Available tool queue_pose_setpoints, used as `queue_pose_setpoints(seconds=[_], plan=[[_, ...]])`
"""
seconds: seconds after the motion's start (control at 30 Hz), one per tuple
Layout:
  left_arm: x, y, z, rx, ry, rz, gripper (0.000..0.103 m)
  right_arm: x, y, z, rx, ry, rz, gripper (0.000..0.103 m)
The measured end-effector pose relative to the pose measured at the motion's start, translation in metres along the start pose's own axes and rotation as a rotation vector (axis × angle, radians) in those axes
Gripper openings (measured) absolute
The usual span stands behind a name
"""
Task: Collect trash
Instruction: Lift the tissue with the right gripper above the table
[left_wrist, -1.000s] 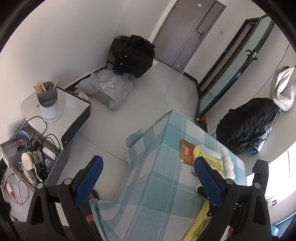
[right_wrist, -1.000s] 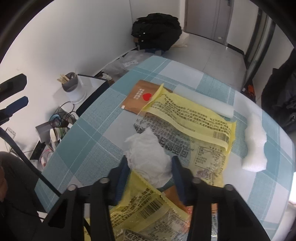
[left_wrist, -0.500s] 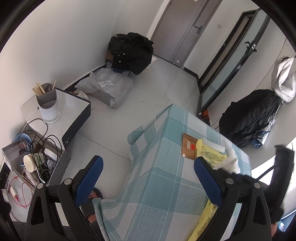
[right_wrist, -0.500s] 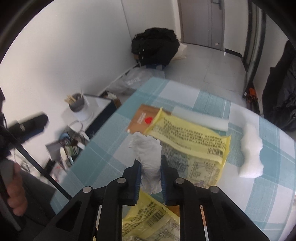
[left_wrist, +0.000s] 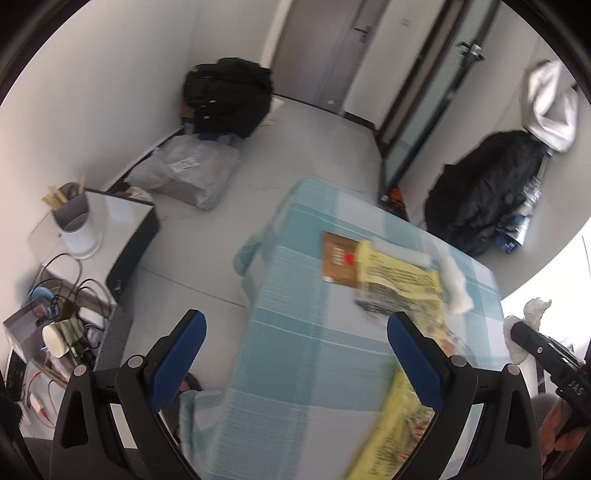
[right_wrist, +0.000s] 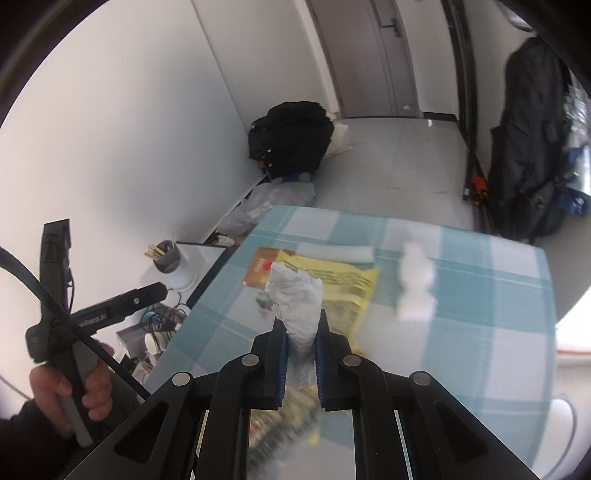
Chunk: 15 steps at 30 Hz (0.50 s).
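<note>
A crumpled white tissue (right_wrist: 295, 299) sticks up between the blue pads of my right gripper (right_wrist: 301, 321), whose jaws are closing and pressing on it, lifted above the teal check tablecloth (right_wrist: 480, 295). The same tissue (left_wrist: 535, 310) shows at the right edge of the left wrist view. On the cloth lie a yellow wrapper (right_wrist: 332, 284), a brown card (right_wrist: 258, 271), a white foam strip (right_wrist: 336, 253) and a white foam lump (right_wrist: 415, 291). My left gripper (left_wrist: 295, 319) stands open over the table's near left edge, holding nothing. Another yellow wrapper (left_wrist: 391, 424) lies near the front.
A black bag (left_wrist: 229, 96) and a grey plastic parcel (left_wrist: 188, 170) sit by the far wall. Left of the table stands a low cabinet with a cup of chopsticks (left_wrist: 74, 218) and tangled cables (left_wrist: 66, 295). Dark bags (left_wrist: 480, 192) hang at the right. A hand (right_wrist: 70, 391) grips the left tool.
My right gripper has closed on the tissue and raised it off the table. The left gripper has drifted sideways, so the table now sits more centrally under it; its jaws stayed open.
</note>
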<state>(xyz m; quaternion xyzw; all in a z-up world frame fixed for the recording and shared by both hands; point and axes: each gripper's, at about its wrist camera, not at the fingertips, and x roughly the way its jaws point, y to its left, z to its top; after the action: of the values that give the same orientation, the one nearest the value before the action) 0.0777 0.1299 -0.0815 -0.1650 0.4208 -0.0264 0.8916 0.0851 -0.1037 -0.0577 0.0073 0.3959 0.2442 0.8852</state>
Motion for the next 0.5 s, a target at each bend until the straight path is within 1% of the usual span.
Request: queue_pose_setpoints(seconds=[0.17,0.33,0.5], plan=[[-0.007,-0.032,-0.008,0.127,0.027,-0.028,0.097,-0.027,-0.027,-0.022,0.057,-0.018,-0.016,0.010],[-0.014,-0.055,-0.025,0.201,0.082,-0.080,0.097,-0.042,-0.049,-0.043,0.105,-0.032,-0.027,0.010],[-0.013,-0.080,-0.052,0.306,0.131,-0.054,0.097,-0.052,-0.068,-0.060,0.145,-0.050,-0.024,0.010]])
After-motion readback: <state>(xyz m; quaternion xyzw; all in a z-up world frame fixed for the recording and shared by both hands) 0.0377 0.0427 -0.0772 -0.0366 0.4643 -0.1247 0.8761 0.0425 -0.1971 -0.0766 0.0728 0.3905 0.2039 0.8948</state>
